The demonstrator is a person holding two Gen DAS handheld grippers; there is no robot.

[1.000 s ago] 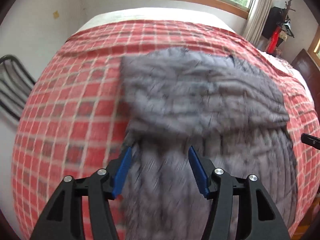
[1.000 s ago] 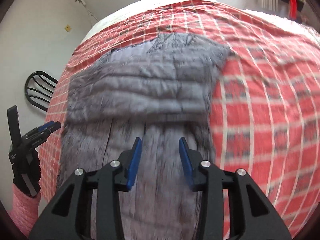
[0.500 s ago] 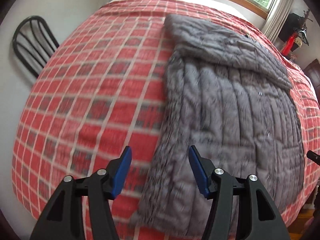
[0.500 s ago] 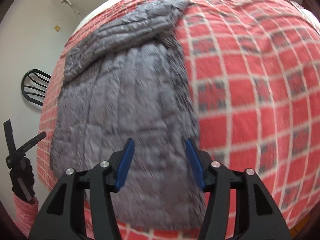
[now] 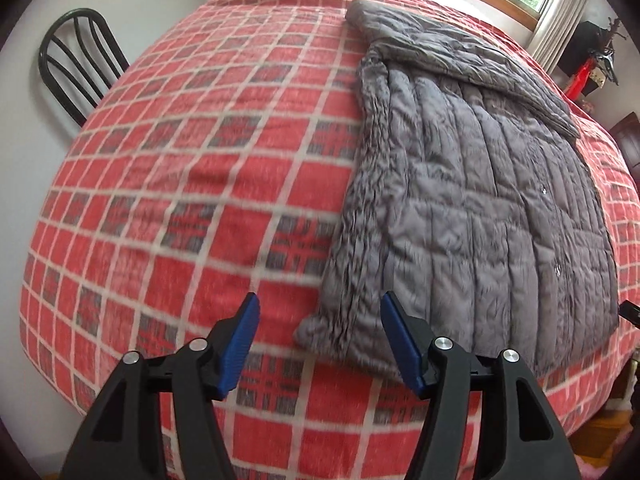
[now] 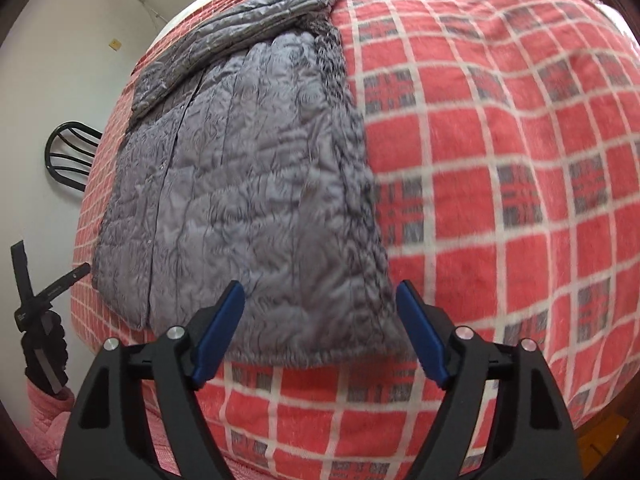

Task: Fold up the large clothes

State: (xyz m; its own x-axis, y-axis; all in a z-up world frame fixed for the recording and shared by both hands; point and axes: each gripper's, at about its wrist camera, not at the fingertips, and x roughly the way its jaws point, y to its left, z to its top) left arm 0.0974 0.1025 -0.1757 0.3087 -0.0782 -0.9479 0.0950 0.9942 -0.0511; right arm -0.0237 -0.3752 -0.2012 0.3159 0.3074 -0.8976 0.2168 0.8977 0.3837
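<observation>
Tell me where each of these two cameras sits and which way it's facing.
Left wrist: rides the left tongs, open, aimed over the near left corner of the grey jacket on the plaid blanket.
Right wrist: rides the right tongs, open, aimed over the jacket's near right corner; the gloved left hand shows at left.
Shared: the jacket, blanket and black chair.

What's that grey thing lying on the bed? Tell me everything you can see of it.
It is a grey quilted jacket, puffy, with stitched channels and a crinkled, slightly shiny shell. It lies flat on the red checked blanket, partly folded: a sleeve or top part is laid across its far end. Small snaps dot one long edge. Nothing grips it; both tongs, left and right, hang open above its near hem.
</observation>
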